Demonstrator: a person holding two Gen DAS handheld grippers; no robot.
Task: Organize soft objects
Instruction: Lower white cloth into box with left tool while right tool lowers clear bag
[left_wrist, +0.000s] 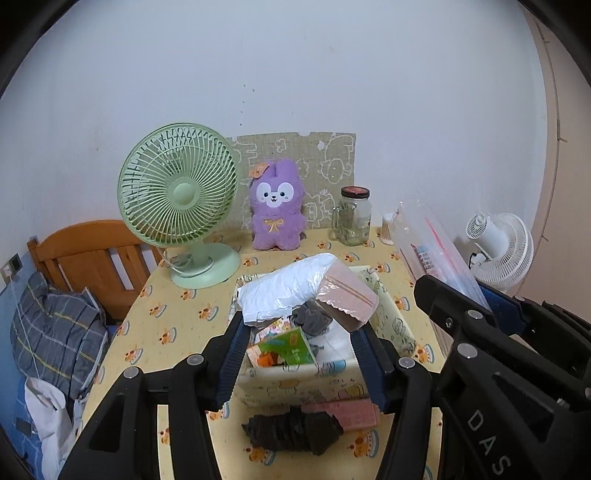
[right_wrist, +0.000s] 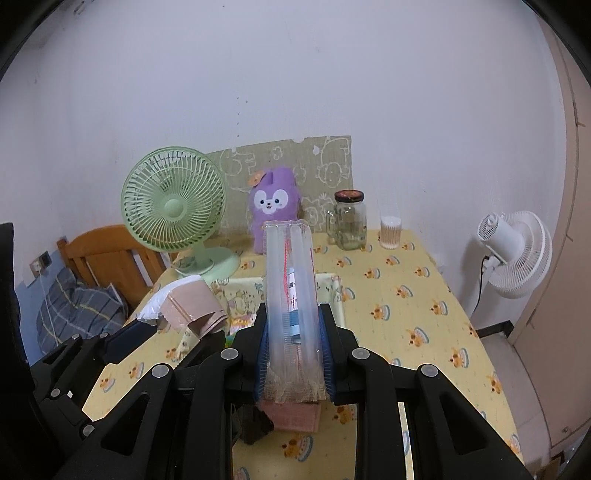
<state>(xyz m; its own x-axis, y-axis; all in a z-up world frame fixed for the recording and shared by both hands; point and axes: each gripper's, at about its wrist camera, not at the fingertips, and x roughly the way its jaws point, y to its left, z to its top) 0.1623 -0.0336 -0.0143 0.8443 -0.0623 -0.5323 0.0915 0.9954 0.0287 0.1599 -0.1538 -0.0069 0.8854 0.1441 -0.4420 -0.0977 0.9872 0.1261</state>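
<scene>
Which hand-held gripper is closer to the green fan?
Left. The left hand-held gripper, holding a white-and-pink packet, is nearest the green fan; the right hand-held gripper holds a clear pack farther to the right.

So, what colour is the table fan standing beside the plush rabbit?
The table fan is pale green, grille and base alike; the left wrist view shows it best.

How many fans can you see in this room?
2. A green fan stands on the table beside the purple plush; a white fan stands off the table's right side.
</scene>
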